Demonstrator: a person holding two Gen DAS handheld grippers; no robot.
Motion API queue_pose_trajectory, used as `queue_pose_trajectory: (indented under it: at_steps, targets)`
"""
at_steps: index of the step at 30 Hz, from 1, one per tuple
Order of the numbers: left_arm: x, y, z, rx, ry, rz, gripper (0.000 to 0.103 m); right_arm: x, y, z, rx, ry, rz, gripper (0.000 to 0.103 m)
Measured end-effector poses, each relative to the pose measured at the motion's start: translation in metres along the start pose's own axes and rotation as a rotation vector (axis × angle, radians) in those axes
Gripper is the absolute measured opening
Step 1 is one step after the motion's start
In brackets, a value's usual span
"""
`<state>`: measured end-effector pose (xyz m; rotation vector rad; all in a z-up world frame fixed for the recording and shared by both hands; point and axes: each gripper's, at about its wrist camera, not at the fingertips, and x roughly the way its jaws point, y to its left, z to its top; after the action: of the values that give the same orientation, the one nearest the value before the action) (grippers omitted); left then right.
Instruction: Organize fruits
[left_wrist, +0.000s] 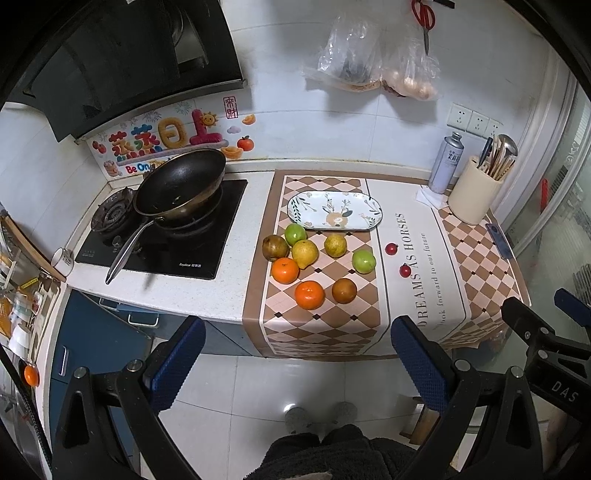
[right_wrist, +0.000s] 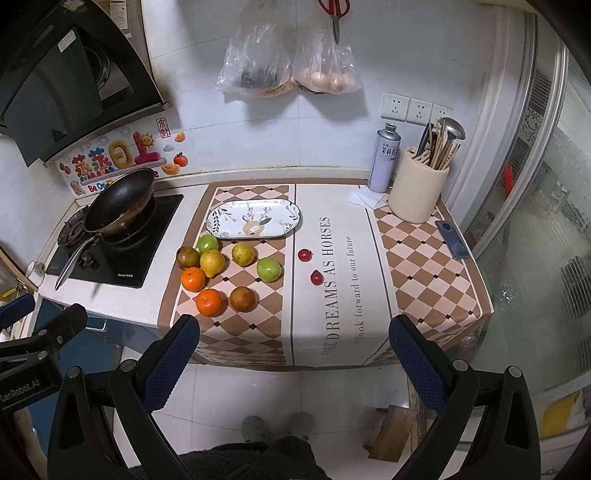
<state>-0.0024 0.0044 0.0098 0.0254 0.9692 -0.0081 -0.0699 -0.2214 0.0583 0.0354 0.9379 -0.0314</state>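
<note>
Both grippers held high and back from the counter edge, over the floor, aimed down at the counter. Left gripper (left_wrist: 297, 354): fingers spread wide, nothing between them. Right gripper (right_wrist: 293, 350): same, fingers spread wide, holding nothing. Right gripper's body shows at the right edge of the left wrist view; left gripper's body at the left edge of the right wrist view. So they sit side by side, apart.

Checkered mat (right_wrist: 424, 266) covers the right part of the counter and hangs over the front edge. Wok (right_wrist: 120, 201) on the stove at left, tilted, handle pointing toward the front left. Oval plate (right_wrist: 221, 218) at the back of the mat, bare, long axis running left-right along the counter. Utensil holder (right_wrist: 417, 188) back right, metal can (right_wrist: 384, 158) just beside it. Phone (right_wrist: 452, 240) near the right mat edge.

Fruit all on the mat in front of the plate, none on it. Count: 2 oranges (right_wrist: 210, 302), front left of the group; 2 brown round fruits (right_wrist: 242, 299), one front, one at far left; 2 green fruits (right_wrist: 269, 269), one touching the plate's front-left rim or just beside it, cannot tell; 2 yellow fruits (right_wrist: 212, 263), the left one pear-like with its narrow end toward the front. 2 small red fruits (right_wrist: 316, 277) to the right, on the lettered white strip, well apart from the group.
</note>
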Motion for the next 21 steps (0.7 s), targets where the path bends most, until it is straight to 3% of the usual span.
queue_pose_trajectory:
  at_steps: [21]
  targets:
    - [-0.0011,0.0013,0.0004,0.000,-0.010,0.004,0.103,-0.0010,-0.0009,0.0001,0.001,-0.005,0.002,0.103]
